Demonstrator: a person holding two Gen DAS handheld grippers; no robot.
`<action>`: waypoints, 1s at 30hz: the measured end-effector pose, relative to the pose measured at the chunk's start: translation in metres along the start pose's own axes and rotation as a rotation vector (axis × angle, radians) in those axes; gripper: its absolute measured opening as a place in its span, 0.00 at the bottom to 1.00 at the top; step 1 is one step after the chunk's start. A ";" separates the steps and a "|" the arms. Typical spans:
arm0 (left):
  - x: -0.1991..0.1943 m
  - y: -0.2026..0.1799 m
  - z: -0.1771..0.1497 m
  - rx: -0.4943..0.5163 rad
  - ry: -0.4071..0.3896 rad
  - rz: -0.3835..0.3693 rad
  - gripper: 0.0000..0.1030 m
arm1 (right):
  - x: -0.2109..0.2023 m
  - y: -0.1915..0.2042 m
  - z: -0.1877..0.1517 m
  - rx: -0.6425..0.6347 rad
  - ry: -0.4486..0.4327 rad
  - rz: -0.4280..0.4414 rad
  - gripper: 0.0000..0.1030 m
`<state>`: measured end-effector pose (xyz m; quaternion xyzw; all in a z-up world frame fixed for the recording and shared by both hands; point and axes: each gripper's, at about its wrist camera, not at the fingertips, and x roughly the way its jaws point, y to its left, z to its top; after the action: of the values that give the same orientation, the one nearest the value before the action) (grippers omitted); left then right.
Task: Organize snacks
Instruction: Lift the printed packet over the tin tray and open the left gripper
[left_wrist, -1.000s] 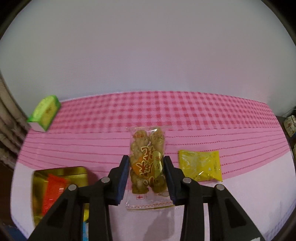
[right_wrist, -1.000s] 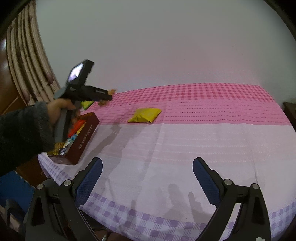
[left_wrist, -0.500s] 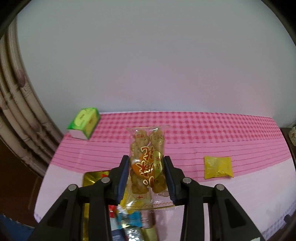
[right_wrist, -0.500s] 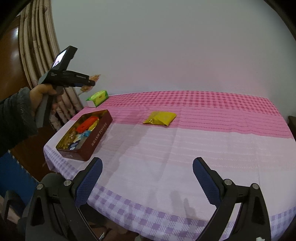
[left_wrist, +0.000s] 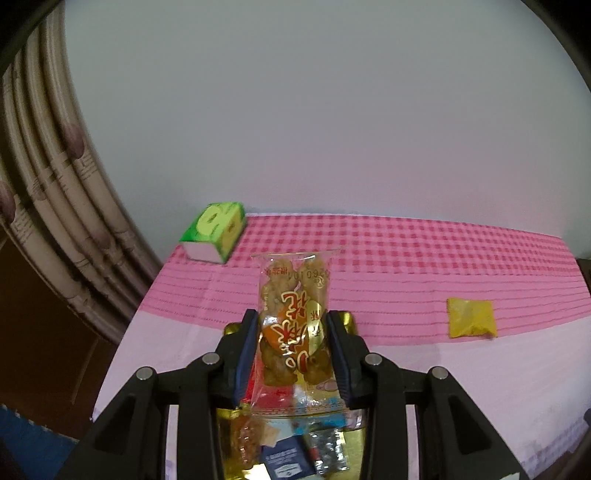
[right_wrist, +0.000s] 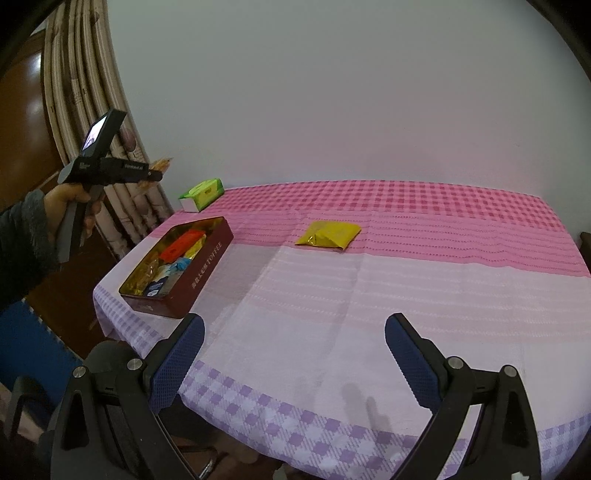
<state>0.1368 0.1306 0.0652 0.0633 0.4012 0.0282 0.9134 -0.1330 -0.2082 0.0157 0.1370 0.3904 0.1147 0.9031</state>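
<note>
Left gripper (left_wrist: 291, 350): both blue pads pressed against the sides of a clear packet of fried dough twists (left_wrist: 293, 332) with red and gold print; the packet stands upright between them, raised in the air, its top well past the fingertips.

Toffee tin (right_wrist: 207, 258): dark red outside, gold inside, lid off, directly beneath the left gripper and the held packet. It holds an orange-red packet (right_wrist: 183, 244), a blue wrapper and other small sweets.

Green tissue pack (left_wrist: 215, 230): ahead and left of the left gripper, at the table's far corner.

Yellow packet (left_wrist: 471, 323): flat on the pink cloth, off to the right of the left gripper, well apart from the tin.

Right gripper (right_wrist: 293, 354): jaws spread wide, nothing between them, over the near edge of the tablecloth (right_wrist: 406, 295).
</note>
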 end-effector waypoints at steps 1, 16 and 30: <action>0.002 0.004 -0.002 -0.007 0.004 0.002 0.36 | 0.000 0.000 0.000 0.000 0.000 0.000 0.95; 0.010 0.022 -0.019 -0.017 0.026 0.051 0.36 | 0.003 0.001 -0.003 0.003 0.016 0.006 0.95; 0.011 0.036 -0.032 -0.023 0.037 0.071 0.36 | 0.008 -0.001 -0.002 0.010 0.024 0.007 0.96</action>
<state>0.1207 0.1699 0.0410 0.0663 0.4151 0.0664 0.9049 -0.1296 -0.2059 0.0087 0.1412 0.4015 0.1175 0.8972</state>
